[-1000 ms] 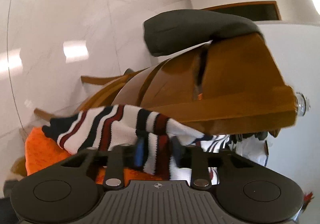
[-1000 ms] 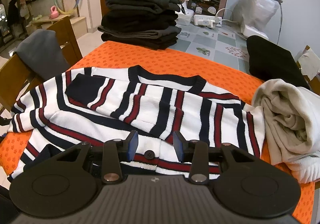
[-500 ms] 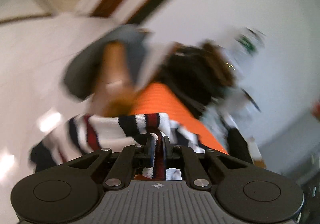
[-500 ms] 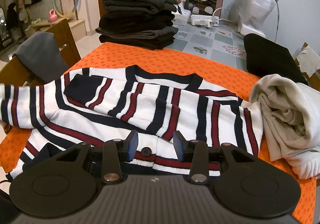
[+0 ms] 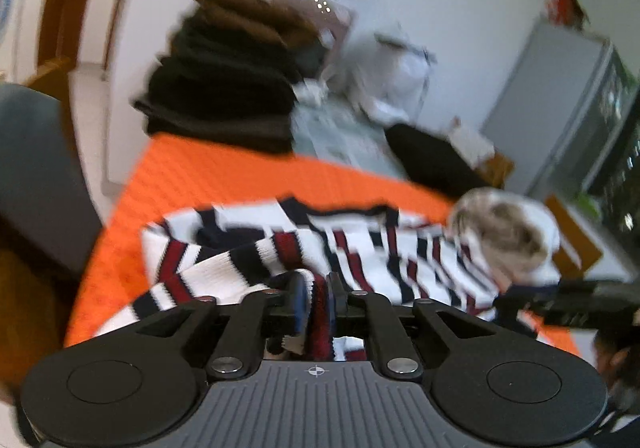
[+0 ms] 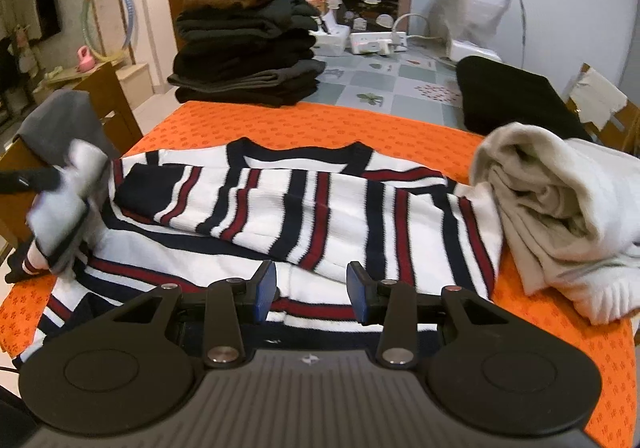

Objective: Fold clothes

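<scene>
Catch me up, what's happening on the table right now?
A person is folding a striped sweater spread on the orange tablecloth. The left gripper has its jaws shut on the sweater's left sleeve and holds it over the body of the garment; that view is motion-blurred. The right gripper hovers over the sweater's lower hem, jaws open, holding nothing. The other sleeve lies folded across the chest. A crumpled beige garment sits to the right, and a stack of folded clothes stands behind.
</scene>
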`<state>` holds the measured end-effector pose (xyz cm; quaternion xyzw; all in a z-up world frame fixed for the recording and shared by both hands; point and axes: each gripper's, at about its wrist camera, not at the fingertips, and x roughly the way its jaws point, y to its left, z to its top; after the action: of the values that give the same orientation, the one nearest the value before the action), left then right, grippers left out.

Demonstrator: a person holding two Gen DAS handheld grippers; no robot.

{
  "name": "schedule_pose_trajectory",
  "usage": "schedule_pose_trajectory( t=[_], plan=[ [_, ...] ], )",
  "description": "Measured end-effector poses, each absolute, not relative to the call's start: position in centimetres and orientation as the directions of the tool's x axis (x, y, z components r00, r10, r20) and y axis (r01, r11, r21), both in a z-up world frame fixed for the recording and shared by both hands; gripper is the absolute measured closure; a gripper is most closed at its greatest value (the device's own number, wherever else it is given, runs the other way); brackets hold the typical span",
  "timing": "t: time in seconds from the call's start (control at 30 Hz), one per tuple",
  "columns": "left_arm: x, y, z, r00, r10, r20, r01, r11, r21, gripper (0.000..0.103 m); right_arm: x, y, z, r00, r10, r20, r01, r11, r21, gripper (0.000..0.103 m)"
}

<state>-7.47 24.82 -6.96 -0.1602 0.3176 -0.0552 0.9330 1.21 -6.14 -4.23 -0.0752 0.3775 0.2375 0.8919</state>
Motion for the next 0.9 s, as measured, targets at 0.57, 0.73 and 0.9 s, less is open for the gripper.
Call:
schedule_pose_trajectory(
  t=[0.57,0.73,0.9],
  plan=[
    [-14.1,28.6,-6.4,0.816,-0.058,-0.576,-0.139,0.946,-0.292,0.048,1.6,-6.6,-4.8,0.591,0.363,-0.72,-0.467,0.882,0.061,0.056],
    [-17.0,30.8,-7.7,0.781,0.012,-0.625,-0.24,0.929,-0.283,0.048,1.6,-5.4,-5.0,0.57,0.378,-0.73,-0.494,0.867,0.063,0.056],
    [-18.9,32.3,-9.3,0.744,0.106,-0.66,-0.335,0.914,-0.231,0.048,1.6,-4.2,-4.9,0.558,0.387,-0.734,-0.516,0.854,0.059,0.055]
  ],
)
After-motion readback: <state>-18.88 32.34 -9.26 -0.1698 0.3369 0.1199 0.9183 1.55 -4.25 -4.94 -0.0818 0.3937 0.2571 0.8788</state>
